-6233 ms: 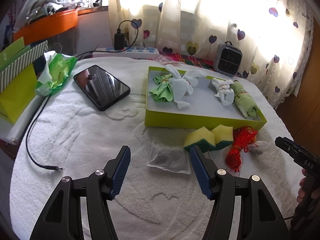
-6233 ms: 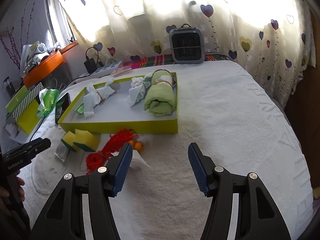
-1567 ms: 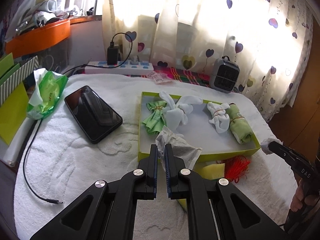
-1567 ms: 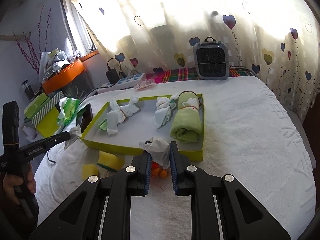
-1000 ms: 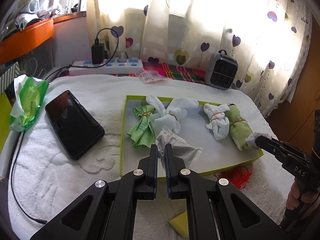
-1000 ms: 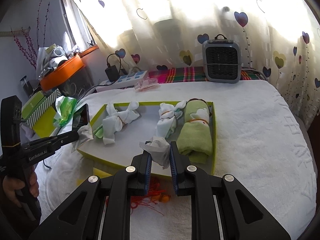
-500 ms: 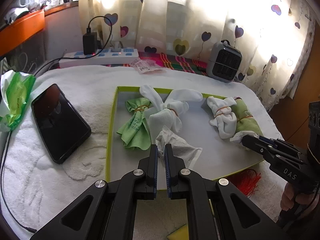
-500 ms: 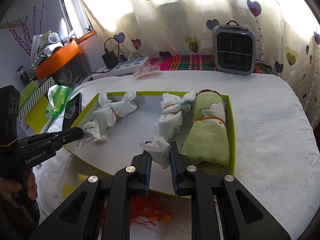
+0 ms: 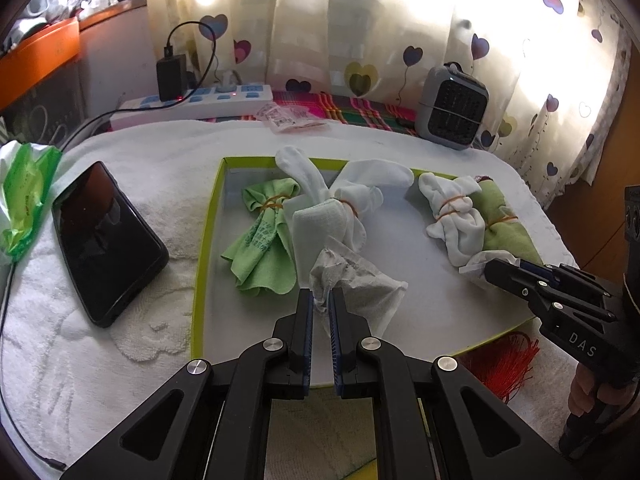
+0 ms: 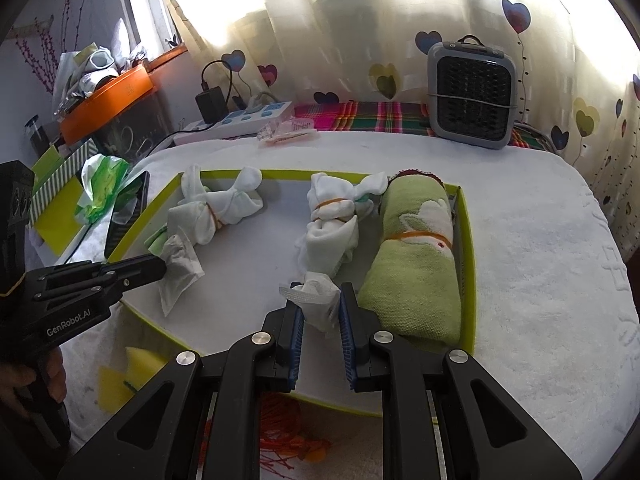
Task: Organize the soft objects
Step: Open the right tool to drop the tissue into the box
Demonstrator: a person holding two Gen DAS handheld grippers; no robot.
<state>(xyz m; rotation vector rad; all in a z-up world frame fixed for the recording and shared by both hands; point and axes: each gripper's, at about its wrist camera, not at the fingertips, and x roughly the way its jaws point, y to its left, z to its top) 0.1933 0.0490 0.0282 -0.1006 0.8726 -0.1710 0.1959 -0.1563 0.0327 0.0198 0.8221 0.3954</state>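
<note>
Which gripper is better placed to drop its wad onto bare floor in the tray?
Probably the left. The left gripper holds its gray wad over bare floor of the tray, while the right gripper has its white wad crowded between the sock bundle and the green towel roll.

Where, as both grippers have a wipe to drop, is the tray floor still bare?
Bare: tray middle, between the knotted white socks and the banded white bundle, down to the near wall. Crowded: left end, green cloth beside the socks; right end, bundle beside the green towel roll.
</note>
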